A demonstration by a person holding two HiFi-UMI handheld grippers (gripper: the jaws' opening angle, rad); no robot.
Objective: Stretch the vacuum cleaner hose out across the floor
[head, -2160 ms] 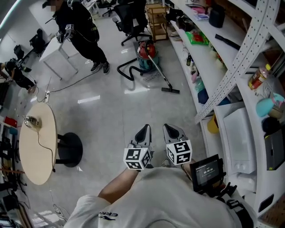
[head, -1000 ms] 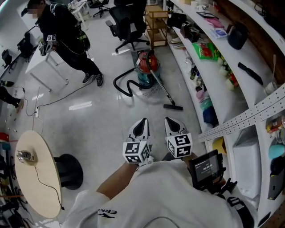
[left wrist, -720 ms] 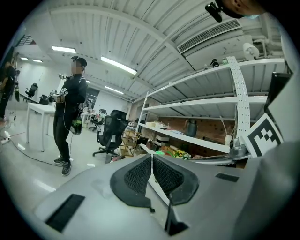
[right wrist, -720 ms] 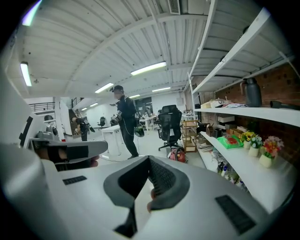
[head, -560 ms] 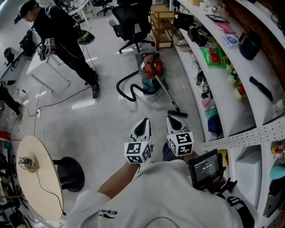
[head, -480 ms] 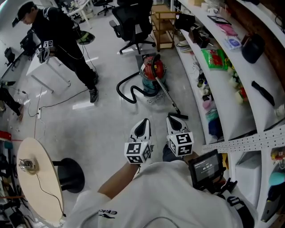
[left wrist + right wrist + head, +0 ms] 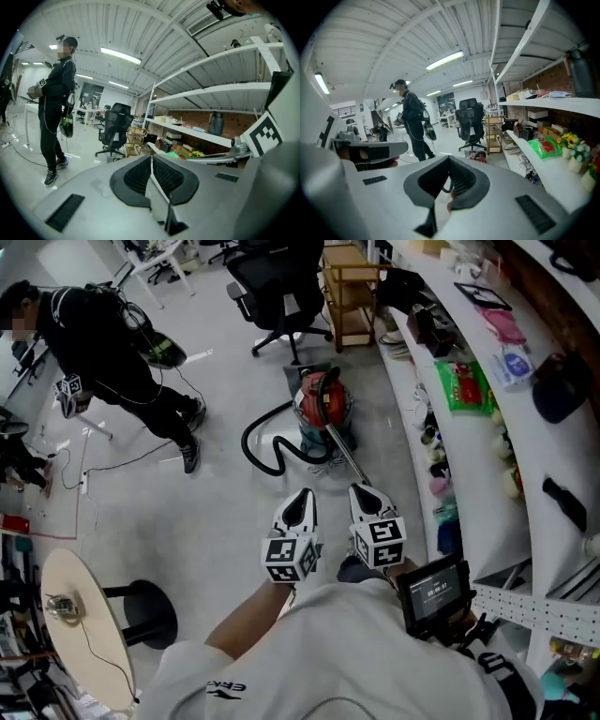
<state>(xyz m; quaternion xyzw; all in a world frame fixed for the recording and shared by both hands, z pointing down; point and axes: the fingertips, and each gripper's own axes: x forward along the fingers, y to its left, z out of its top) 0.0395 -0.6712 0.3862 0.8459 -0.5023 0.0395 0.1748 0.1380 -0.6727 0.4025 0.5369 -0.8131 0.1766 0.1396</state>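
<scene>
From the head view, both hands hold their tools out low over the grey floor (image 7: 216,521). The left tongs (image 7: 302,498) and right tongs (image 7: 362,493) sit side by side at the centre of the frame, each shut and empty. Just beyond their tips stands the red vacuum (image 7: 321,401), upper centre. Its black hose (image 7: 255,444) curls in a loop on the floor to the vacuum's left. The wand (image 7: 345,454) slants down from the vacuum towards the right tongs. A person in black (image 7: 103,348) stands at upper left, and a desk chair (image 7: 274,282) and a wooden cart (image 7: 347,277) are at the top. White shelves (image 7: 469,446) run down the right edge.

In the left gripper view the jaws are pressed together with nothing between them. The person is at the left, the chair is at mid-frame and the shelves are to the right.

In the right gripper view the jaws are likewise closed on nothing. The vacuum shows just above them, with the chair behind it.
</scene>
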